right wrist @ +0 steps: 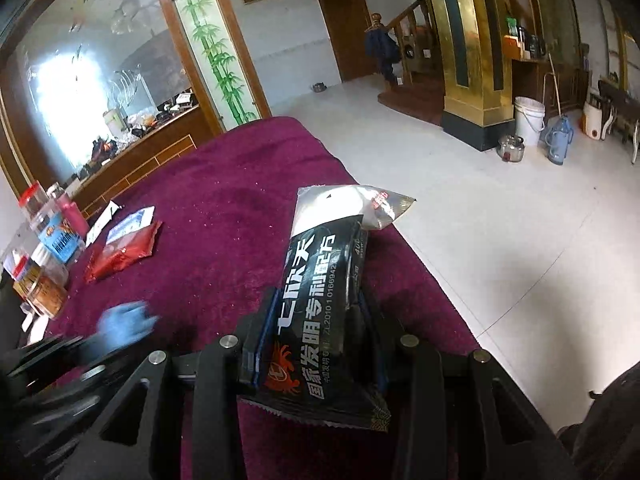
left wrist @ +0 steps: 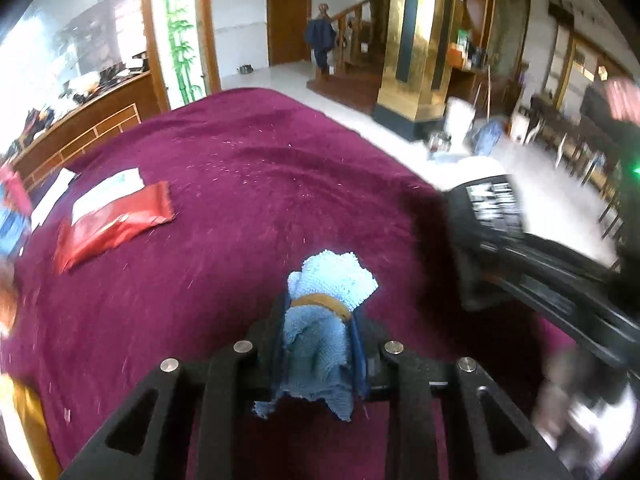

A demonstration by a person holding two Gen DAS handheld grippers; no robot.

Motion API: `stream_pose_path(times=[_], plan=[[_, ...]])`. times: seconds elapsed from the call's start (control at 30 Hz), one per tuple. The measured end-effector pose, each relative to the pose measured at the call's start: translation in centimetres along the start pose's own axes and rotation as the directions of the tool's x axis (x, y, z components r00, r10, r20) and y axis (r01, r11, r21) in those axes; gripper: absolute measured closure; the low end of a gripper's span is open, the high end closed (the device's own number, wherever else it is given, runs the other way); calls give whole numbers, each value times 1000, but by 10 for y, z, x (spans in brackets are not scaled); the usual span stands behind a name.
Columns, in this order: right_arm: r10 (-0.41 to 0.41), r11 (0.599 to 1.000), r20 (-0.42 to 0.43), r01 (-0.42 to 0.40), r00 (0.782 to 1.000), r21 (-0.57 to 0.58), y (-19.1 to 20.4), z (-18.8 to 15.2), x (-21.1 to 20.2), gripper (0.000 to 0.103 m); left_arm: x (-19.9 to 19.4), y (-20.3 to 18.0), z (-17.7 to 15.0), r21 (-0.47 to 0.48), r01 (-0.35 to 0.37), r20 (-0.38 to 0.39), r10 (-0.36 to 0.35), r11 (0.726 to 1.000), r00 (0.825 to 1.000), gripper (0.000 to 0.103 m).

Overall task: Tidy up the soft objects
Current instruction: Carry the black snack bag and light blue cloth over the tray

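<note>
My left gripper (left wrist: 320, 312) is shut on a rolled light-blue cloth (left wrist: 332, 280) bound by a tan band, held just above the maroon tablecloth (left wrist: 224, 184). The same blue cloth (right wrist: 126, 322) shows blurred at the lower left of the right wrist view, with the left gripper's dark body behind it. My right gripper (right wrist: 316, 300) is shut on a black soft pack (right wrist: 320, 280) with white lettering and a silver end, lifted over the table's right edge. That pack (left wrist: 494, 204) and the right tool appear blurred at the right of the left wrist view.
A red pack (left wrist: 116, 224) and a white-blue pack (left wrist: 110, 190) lie at the table's left. Jars and bottles (right wrist: 52, 240) crowd the far-left edge. Beyond the table are a tiled floor (right wrist: 500, 220), a gold pillar (right wrist: 468, 60), a white bucket (right wrist: 529, 118) and a wooden sideboard (right wrist: 140, 164).
</note>
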State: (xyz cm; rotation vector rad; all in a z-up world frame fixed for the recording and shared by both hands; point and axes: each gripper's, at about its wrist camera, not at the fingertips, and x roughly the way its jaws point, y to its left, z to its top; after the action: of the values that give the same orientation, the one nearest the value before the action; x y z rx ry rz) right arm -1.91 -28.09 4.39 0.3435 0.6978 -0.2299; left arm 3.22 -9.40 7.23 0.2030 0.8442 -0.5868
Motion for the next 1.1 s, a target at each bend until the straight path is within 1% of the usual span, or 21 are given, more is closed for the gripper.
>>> stream_pose_path(times=[0.07,0.13,0.23,0.3,0.37,0.4,0.47,0.53,0.6,0.67,0.7,0.73,0.77,0.8,0.87,0.9,0.97,1.0,1.03,1.07,1.1], plan=[[-21,1000,0,21,1000,-23,4,-2,2,65,-37,10,-19,-73,56,28,-54,996,998,76],[-19,999,-1,19,1000,-45,10,-5,3,65,-66,20,-35,-137,94,58,-87,986,995,76],[-36,995,15,37,999,-91,18,-9,1,65,-125,51,-74,-237,128,123,-101,963,987,76],[-57,991,29,60,998,-120,24,-11,1,65,-158,76,-100,-299,115,161,-69,947,985,75],[-70,989,51,76,996,-129,26,-13,-2,65,-194,109,-135,-378,78,191,-4,923,982,75],[-73,988,60,80,996,-128,25,-14,-5,65,-203,122,-148,-405,59,195,23,912,981,75],[-72,988,61,80,996,-134,26,-15,-6,65,-223,152,-179,-474,14,185,84,880,979,75],[-81,985,43,87,996,-146,29,-16,-9,65,-239,186,-210,-551,-47,139,147,833,979,75],[-53,986,42,59,998,-158,35,-21,-26,65,-249,212,-234,-603,-85,106,185,793,977,75],[17,986,23,-13,1000,-164,47,-26,-47,65,-255,231,-251,-635,-121,84,224,763,971,75],[75,982,4,-73,997,-175,59,-31,-62,65,-257,241,-261,-655,-131,76,237,744,969,75],[108,977,-7,-108,994,-184,66,-34,-69,65,-258,249,-268,-673,-133,72,243,728,967,75],[166,964,-31,-169,986,-203,81,-40,-82,65,-257,257,-275,-691,-138,66,252,710,965,75],[204,953,-50,-210,978,-218,92,-45,-90,65,-259,262,-280,-698,-148,60,263,700,963,75],[285,919,-105,-303,953,-251,121,-58,-103,65,-257,268,-286,-707,-181,42,296,684,954,75],[333,892,-146,-361,932,-271,142,-68,-109,65,-257,272,-288,-710,-188,35,300,679,953,75],[390,853,-202,-435,899,-289,170,-83,-115,65,-250,278,-290,-718,-219,-7,308,660,951,75],[425,822,-242,-484,872,-300,190,-94,-120,65,-247,279,-293,-720,-246,-37,319,649,947,74],[448,799,-271,-517,852,-306,205,-102,-123,65,-246,281,-296,-715,-276,-62,335,642,940,73],[465,780,-292,-542,836,-312,216,-111,-127,65,-244,280,-298,-696,-337,-102,376,635,921,72],[484,753,-319,-573,815,-323,232,-120,-131,65,-247,279,-306,-682,-369,-121,400,632,909,64]])
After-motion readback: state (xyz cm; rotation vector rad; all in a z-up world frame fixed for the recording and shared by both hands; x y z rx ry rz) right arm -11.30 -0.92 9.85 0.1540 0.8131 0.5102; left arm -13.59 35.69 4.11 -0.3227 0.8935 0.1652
